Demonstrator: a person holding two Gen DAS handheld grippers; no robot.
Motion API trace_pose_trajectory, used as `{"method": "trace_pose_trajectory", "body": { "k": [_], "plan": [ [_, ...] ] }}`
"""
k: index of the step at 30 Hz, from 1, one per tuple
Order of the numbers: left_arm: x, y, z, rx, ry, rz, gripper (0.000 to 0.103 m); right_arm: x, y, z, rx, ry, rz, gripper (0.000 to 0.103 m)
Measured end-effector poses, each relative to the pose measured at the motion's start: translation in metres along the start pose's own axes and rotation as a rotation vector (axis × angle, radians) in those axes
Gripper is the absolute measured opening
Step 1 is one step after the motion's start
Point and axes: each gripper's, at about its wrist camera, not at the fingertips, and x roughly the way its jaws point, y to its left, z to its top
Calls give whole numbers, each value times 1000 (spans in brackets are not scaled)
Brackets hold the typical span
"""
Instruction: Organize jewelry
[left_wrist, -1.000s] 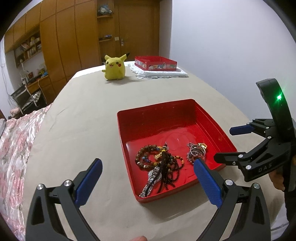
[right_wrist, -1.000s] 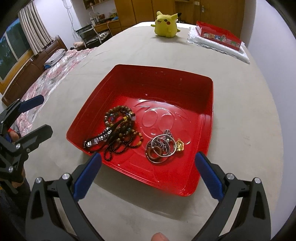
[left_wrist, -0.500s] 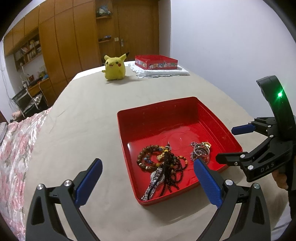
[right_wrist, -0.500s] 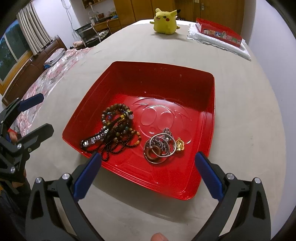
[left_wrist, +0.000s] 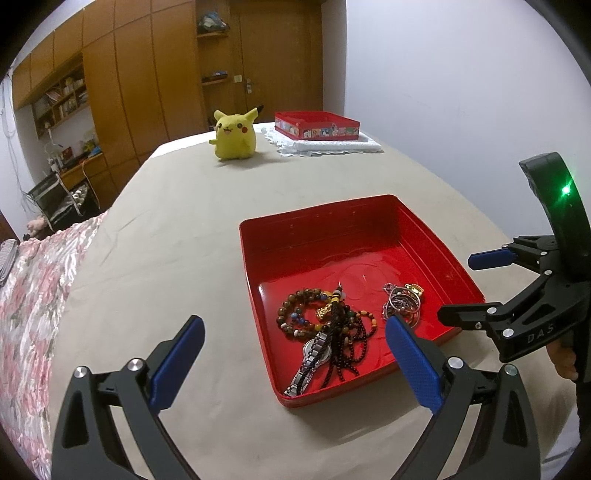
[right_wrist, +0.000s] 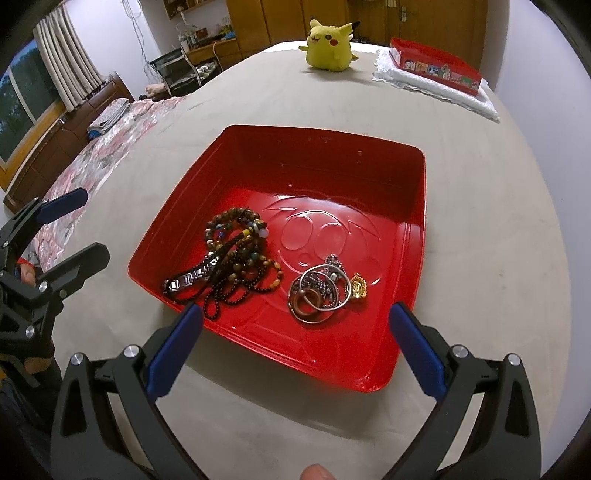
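Observation:
A red square tray (left_wrist: 321, 236) (right_wrist: 413, 206) sits on the beige table. In it lie a pile of bead bracelets and a dark tassel (left_wrist: 328, 317) (right_wrist: 240, 258), a metal watch (left_wrist: 312, 356) (right_wrist: 192, 277), and a cluster of rings with a gold charm (left_wrist: 404, 302) (right_wrist: 319, 291). My left gripper (left_wrist: 293, 363) is open and empty, held above the tray's near left corner. My right gripper (right_wrist: 295, 347) is open and empty, just short of the tray's near edge; it also shows in the left wrist view (left_wrist: 469, 288).
A yellow Pikachu plush (left_wrist: 235, 134) (right_wrist: 330, 44) stands at the far end of the table. A red decorated box (left_wrist: 316, 125) (right_wrist: 436, 70) sits on a white lace cloth (left_wrist: 332, 147) beside it. A floral bedspread (left_wrist: 26, 295) lies to the left. A white wall is on the right.
Both grippers have drifted slightly towards the tray, which now sits a little larger in both views. Both stay open. The jewelry has not moved.

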Motion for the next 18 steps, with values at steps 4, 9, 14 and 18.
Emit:
{"method": "trace_pose_trajectory", "body": {
  "k": [4,9,14,18],
  "plan": [
    [-1,-1,0,3,-1,-1,98,0,0,0,1,-1,0,100],
    [-3,-1,0,3,-2,0,98,-1,0,0,1,0,0,100],
    [-3,-1,0,6,-1,2,98,-1,0,-1,2,-1,0,100],
    [-3,-1,0,4,0,1,98,-1,0,-1,0,-1,1,100]
  ]
}}
